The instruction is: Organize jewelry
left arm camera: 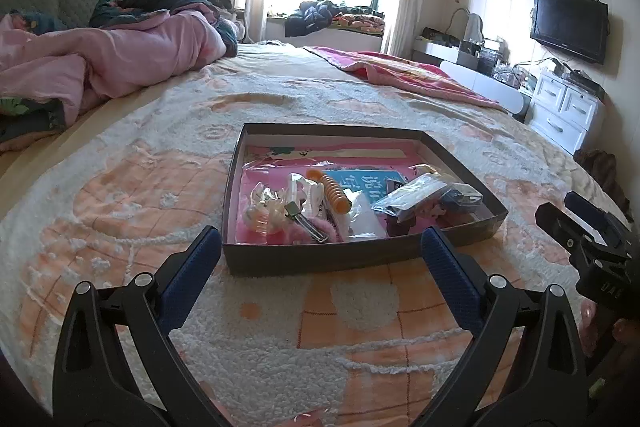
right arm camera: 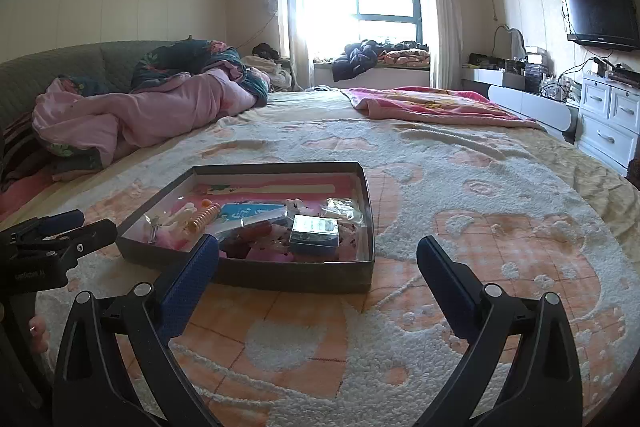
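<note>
A shallow dark box [left arm camera: 352, 259] lies on the bed's fuzzy blanket; it also shows in the right wrist view [right arm camera: 296, 277]. It holds an orange spiral hair tie [left arm camera: 336, 193], clear and pink hair clips [left arm camera: 296, 215], small plastic bags [left arm camera: 416, 193] and a small blue-and-silver case [right arm camera: 316, 231]. My left gripper [left arm camera: 320, 239] is open and empty, just short of the box's near wall. My right gripper [right arm camera: 318, 247] is open and empty, at the box's near right corner. Each gripper shows at the edge of the other's view.
A pink quilt [right arm camera: 152, 119] is heaped at the far left of the bed. A pink blanket [right arm camera: 432, 107] lies at the far right. A white dresser [right arm camera: 608, 119] and a wall television [right arm camera: 600, 11] stand to the right of the bed.
</note>
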`<state>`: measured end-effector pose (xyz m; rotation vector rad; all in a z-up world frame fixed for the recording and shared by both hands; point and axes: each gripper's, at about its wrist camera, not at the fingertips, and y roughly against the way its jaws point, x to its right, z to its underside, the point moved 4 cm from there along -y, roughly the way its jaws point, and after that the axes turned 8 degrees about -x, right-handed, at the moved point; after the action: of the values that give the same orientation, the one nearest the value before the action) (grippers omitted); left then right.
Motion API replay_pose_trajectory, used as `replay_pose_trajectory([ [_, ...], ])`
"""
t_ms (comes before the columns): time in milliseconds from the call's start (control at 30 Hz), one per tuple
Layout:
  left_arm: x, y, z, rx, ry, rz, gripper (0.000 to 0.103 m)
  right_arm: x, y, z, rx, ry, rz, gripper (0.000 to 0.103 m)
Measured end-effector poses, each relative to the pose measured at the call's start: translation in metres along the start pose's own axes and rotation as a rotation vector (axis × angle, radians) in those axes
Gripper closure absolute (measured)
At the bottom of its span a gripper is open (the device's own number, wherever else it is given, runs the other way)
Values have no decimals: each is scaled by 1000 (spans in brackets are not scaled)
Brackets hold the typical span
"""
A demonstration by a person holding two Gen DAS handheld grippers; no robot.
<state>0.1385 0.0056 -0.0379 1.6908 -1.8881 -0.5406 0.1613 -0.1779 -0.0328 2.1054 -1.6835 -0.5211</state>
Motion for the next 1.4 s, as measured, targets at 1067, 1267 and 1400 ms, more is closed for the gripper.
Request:
replay_pose_trajectory([
  [1067,-5,1,-4,7,0,-15,11,-3,-2,0,-2,6,-4,7],
  [1267,-4,1,-3,8,0,-14,11,-3,-2,1,0,6,-2,7],
  [1400,-4,1,-3,9,0,-15,11,-3,-3,1,0,7,-3,7],
])
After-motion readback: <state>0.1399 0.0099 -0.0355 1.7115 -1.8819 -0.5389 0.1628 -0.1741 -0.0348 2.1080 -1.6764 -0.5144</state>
